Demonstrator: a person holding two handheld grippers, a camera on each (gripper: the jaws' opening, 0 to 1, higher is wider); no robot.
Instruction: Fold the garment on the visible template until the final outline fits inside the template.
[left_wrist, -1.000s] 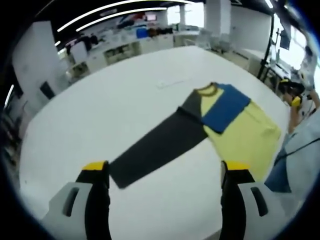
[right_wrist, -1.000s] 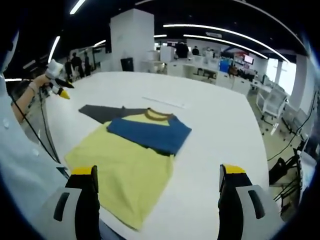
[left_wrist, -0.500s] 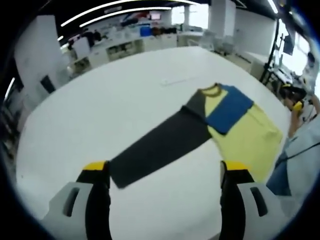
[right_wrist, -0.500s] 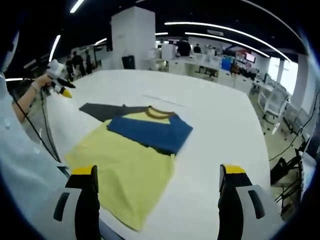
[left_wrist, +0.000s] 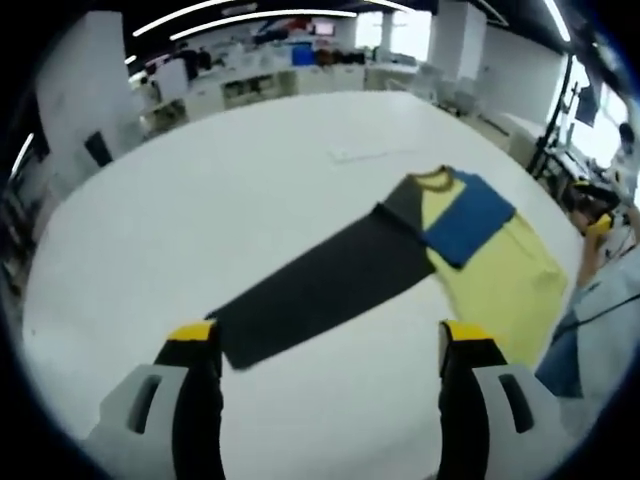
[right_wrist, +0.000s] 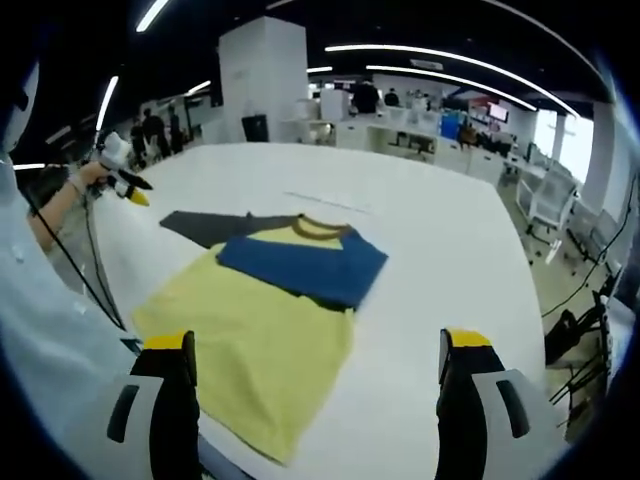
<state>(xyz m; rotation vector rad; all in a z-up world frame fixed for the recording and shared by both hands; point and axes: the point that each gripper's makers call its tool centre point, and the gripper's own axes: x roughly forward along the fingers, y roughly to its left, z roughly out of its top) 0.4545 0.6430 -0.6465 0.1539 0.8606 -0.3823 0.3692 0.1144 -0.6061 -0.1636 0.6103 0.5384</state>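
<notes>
My jaws stand wide apart and empty on both the left gripper (left_wrist: 327, 345) and the right gripper (right_wrist: 314, 355), held above the white bench (left_wrist: 200, 210). No writing is legible. The garment (right_wrist: 265, 310) lies flat on the bench, yellow with a blue sleeve folded across it. The left gripper view shows its long dark sleeve (left_wrist: 320, 285) stretched out.
</notes>
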